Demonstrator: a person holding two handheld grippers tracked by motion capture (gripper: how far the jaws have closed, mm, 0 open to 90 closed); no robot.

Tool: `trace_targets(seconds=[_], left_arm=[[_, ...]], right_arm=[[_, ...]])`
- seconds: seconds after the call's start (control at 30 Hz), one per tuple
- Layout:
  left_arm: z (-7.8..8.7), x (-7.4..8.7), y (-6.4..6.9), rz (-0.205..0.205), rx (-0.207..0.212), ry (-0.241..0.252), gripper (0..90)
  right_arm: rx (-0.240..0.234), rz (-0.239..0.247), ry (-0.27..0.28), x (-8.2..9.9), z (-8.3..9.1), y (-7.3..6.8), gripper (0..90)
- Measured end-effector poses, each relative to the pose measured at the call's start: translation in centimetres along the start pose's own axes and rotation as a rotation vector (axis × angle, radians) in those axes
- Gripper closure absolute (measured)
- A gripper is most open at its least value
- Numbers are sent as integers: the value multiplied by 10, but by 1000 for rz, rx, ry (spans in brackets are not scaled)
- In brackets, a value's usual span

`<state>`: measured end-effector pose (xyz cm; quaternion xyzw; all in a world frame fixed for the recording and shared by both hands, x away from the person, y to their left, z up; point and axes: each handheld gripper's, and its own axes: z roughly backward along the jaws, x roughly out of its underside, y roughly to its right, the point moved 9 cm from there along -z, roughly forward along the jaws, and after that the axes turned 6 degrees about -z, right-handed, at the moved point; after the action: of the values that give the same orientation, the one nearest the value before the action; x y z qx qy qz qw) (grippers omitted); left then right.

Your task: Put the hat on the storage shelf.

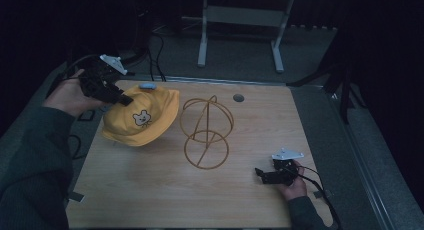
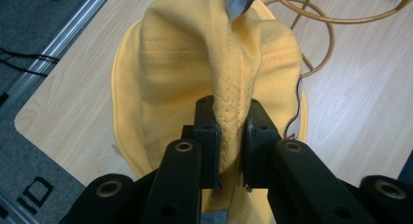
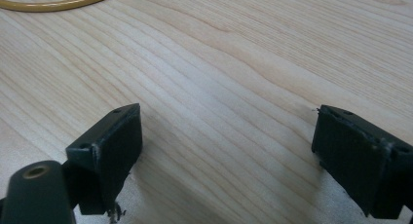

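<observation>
A yellow bucket hat (image 1: pixel 141 117) with a small bear patch hangs lifted over the table's left side. My left gripper (image 1: pixel 120 97) is shut on a fold of its crown; in the left gripper view the hat (image 2: pixel 195 68) is pinched at the seam in my left gripper (image 2: pixel 233 131). A gold wire hat stand (image 1: pixel 206 132), a sphere of hoops on a ring base, stands at the table's middle, just right of the hat. My right gripper (image 1: pixel 259 173) rests low on the table at the front right, open, with bare wood in my right gripper (image 3: pixel 226 146).
The wooden table (image 1: pixel 150 195) has a round cable hole (image 1: pixel 238 97) at the back. A metal strip (image 1: pixel 225 81) edges the far side. A desk frame (image 1: pixel 240 25) stands on the dark floor beyond. An arc of the stand's ring (image 3: pixel 58 2) crosses the right gripper view's top.
</observation>
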<state>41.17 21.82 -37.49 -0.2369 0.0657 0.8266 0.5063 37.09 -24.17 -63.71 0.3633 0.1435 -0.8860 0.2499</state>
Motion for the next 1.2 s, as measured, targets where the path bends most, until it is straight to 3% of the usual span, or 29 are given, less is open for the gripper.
trace_targets(seconds=[0.7,1.2], left_arm=[[25,-9,4,-40,13,53,795],[34,-15,6,-56,40,96,797]], right_arm=[[0,0,0,0,0,0,111],[0,1,0,0,0,0,111]])
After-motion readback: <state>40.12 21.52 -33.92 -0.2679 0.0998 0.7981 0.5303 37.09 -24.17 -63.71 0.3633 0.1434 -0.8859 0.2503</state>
